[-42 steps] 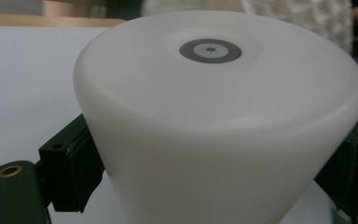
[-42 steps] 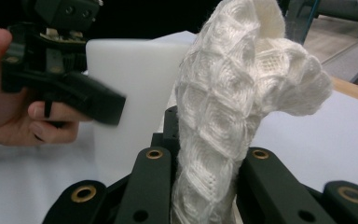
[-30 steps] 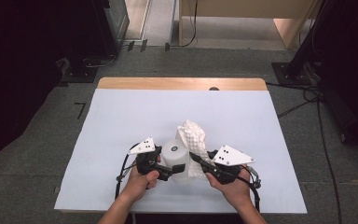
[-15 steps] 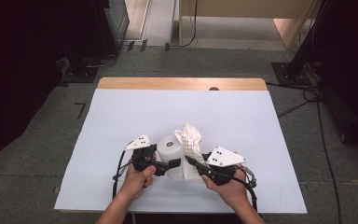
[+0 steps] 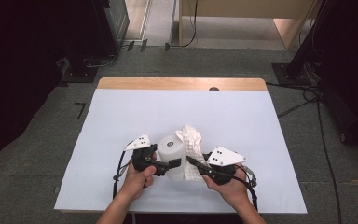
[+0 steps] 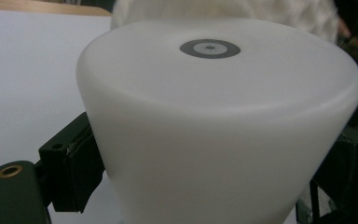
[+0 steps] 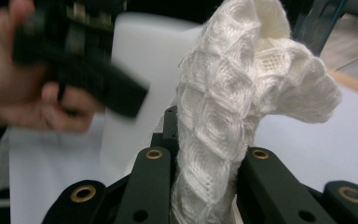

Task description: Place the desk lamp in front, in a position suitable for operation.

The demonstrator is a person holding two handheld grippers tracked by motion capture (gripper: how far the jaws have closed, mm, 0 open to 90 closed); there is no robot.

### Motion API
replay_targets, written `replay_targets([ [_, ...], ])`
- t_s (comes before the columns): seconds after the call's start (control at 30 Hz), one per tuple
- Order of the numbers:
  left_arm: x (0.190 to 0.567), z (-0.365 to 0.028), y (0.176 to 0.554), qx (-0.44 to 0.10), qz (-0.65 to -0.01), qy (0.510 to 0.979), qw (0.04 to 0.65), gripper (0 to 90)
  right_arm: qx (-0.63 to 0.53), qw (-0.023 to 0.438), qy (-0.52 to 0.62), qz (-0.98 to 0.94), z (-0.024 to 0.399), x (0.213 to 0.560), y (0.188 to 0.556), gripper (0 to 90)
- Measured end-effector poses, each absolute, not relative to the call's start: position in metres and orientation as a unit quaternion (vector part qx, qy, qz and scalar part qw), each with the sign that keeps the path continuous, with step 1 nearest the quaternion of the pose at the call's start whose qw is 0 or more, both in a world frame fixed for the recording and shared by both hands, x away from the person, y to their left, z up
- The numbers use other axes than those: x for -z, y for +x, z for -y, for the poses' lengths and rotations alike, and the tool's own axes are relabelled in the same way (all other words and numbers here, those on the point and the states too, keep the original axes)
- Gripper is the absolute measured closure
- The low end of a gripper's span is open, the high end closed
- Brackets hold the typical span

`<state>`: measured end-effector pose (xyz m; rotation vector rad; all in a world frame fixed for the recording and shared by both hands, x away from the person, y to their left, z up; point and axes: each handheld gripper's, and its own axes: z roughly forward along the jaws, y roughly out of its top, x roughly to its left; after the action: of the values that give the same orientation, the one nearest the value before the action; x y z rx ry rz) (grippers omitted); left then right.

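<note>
Midway: white plastic cup [image 5: 171, 151] upside down near table's [image 5: 121, 121] front edge, clamped by left gripper [image 5: 170, 165]; right gripper [image 5: 191, 161] pinching knitted white cloth [image 5: 192, 140] against cup's side. Wiping judged ongoing, release pending.

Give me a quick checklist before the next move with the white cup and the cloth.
1. Left gripper clamped on the white cup: ok; its jaws sit against the cup's sides in the left gripper view.
2. Right gripper shut on the white cloth: ok; the cloth is bunched between its jaws.
3. Cloth touching the cup: cannot tell; they sit close together.
4. Cup upside down, base showing: ok.
5. Cup lifted off the table: cannot tell.
6. Cloth's loose end not caught in the left gripper: ok.
</note>
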<state>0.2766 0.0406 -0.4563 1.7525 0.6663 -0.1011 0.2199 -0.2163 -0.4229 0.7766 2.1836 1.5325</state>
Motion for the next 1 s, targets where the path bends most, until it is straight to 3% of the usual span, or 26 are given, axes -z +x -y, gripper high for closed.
replay_targets([
  [0.33, 0.453, -0.051, 0.28, 0.02, -0.307, 0.737, 0.602, 8.4, -0.499, 0.17, 0.286, -0.8, 0.214, 0.441, 0.227, 78.6],
  [0.53, 0.459, -0.045, 0.274, -0.157, -0.303, 0.781, 0.524, 8.4, -0.508, 0.185, 0.307, -0.783, 0.222, 0.437, 0.229, 78.6],
  [0.6, 0.463, -0.042, 0.273, -0.185, -0.294, 0.792, 0.501, 8.4, -0.51, 0.188, 0.317, -0.777, 0.226, 0.436, 0.23, 78.7],
  [0.8, 0.47, -0.044, 0.27, -0.22, -0.287, 0.785, 0.503, 7.6, -0.512, 0.19, 0.326, -0.772, 0.231, 0.437, 0.232, 78.7],
  [1.0, 0.468, -0.043, 0.261, -0.213, -0.351, 0.746, 0.524, 1.3, -0.51, 0.188, 0.327, -0.773, 0.231, 0.438, 0.232, 78.6],
])
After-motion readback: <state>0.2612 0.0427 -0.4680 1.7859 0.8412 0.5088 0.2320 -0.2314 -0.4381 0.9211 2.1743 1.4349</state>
